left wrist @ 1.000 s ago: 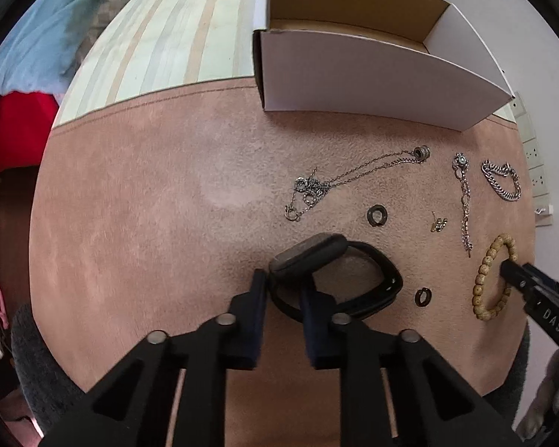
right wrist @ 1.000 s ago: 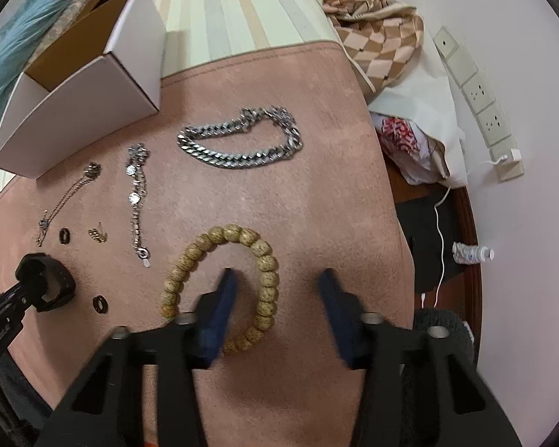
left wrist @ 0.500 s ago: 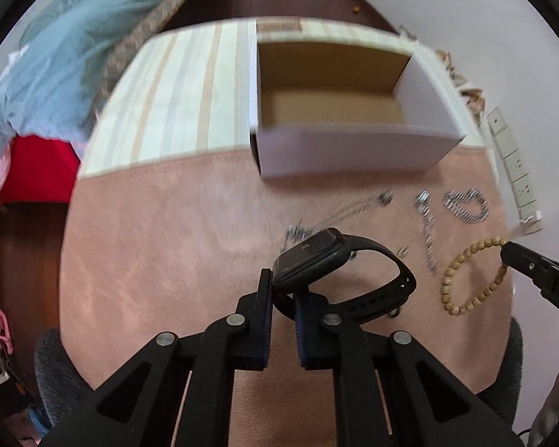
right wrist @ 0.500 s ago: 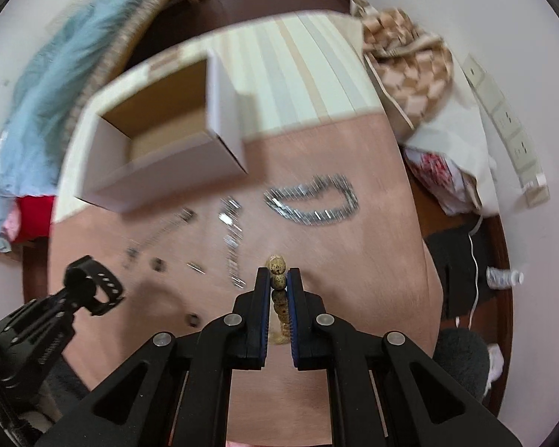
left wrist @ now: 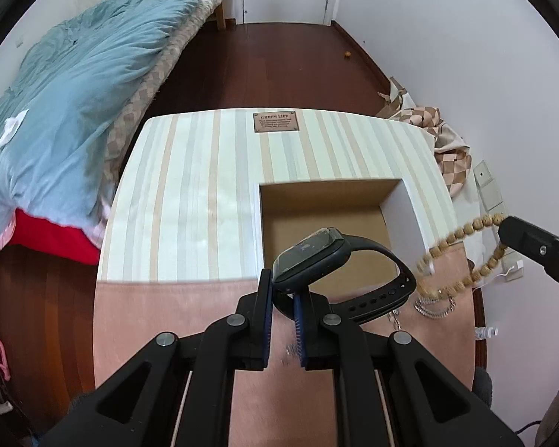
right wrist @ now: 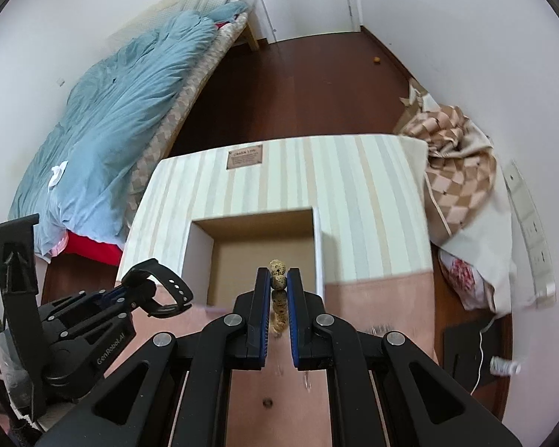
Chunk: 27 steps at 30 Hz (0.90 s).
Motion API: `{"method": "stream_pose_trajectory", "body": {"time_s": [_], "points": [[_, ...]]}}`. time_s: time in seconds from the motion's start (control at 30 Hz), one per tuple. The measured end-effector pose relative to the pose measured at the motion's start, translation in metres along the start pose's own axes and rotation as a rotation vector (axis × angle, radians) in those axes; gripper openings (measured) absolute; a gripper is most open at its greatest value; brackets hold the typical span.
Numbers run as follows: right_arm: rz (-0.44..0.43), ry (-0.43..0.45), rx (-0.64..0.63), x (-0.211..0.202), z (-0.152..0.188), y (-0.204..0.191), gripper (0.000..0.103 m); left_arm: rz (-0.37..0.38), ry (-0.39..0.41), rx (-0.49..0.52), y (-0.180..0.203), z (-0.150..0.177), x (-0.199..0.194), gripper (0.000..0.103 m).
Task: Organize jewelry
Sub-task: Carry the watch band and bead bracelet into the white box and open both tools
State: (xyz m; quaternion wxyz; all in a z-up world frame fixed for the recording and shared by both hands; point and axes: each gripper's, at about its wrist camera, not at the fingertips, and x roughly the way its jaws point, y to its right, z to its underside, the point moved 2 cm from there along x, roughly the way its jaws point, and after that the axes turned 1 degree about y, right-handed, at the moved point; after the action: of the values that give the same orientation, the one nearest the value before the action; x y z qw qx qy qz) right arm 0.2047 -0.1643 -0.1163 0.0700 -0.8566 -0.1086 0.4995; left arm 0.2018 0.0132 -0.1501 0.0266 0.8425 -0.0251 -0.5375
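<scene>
Our left gripper (left wrist: 282, 296) has its jaws squeezed tight on the strap of the black watch (left wrist: 311, 255), just under the watch face, and our right gripper (right wrist: 278, 290) has its jaws pinched on the wooden bead bracelet (right wrist: 278, 281), with two beads poking out on top and the rest hanging down below. A second ago the watch lay on the pink table (left wrist: 167, 320) and the right jaws were wide apart around the beads. Now both things are up in the air, and we have carried them toward the far side, so the open white box (left wrist: 404, 208) sits right in front of us. The watch hangs over the near edge of the box, and in the left view the beads dangle near its right wall. We think the pick-up part is done for these two. Next we likely move a bit farther and let go, so they drop inside the box. A silver chain (left wrist: 434, 307) is on the table near the box, on the right, so more is left to put away.
</scene>
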Motion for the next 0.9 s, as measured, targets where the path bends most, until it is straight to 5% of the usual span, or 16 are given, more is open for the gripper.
{"method": "stream_pose_trajectory", "body": {"time_s": [0.4, 0.43, 0.5, 0.53, 0.6, 0.7, 0.77, 0.9], "points": [[-0.031, -0.124, -0.007, 0.087, -0.035, -0.003, 0.009, 0.048, -0.141, -0.029, -0.006, -0.044, 0.07, 0.015], [-0.045, -0.145, -0.001, 0.093, -0.036, -0.002, 0.01, 0.052, -0.154, -0.029, -0.006, -0.047, 0.074, 0.02], [-0.054, -0.192, 0.015, 0.104, -0.036, 0.004, 0.011, 0.041, -0.168, -0.029, -0.007, -0.05, 0.079, 0.05], [-0.055, -0.197, 0.02, 0.106, -0.035, 0.007, 0.012, 0.03, -0.163, -0.027, -0.008, -0.052, 0.079, 0.078], [-0.039, -0.196, 0.028, 0.104, -0.033, 0.013, 0.038, 0.03, -0.142, -0.038, -0.01, -0.053, 0.076, 0.086], [-0.022, -0.184, 0.024, 0.098, -0.028, 0.019, 0.054, 0.015, -0.132, -0.051, -0.014, -0.052, 0.072, 0.086], [0.012, -0.18, 0.01, 0.093, -0.024, 0.02, 0.06, -0.017, -0.111, -0.048, -0.016, -0.05, 0.068, 0.102], [0.118, -0.156, -0.049, 0.085, -0.016, 0.018, 0.095, -0.07, -0.052, -0.069, -0.023, -0.041, 0.059, 0.103]]}}
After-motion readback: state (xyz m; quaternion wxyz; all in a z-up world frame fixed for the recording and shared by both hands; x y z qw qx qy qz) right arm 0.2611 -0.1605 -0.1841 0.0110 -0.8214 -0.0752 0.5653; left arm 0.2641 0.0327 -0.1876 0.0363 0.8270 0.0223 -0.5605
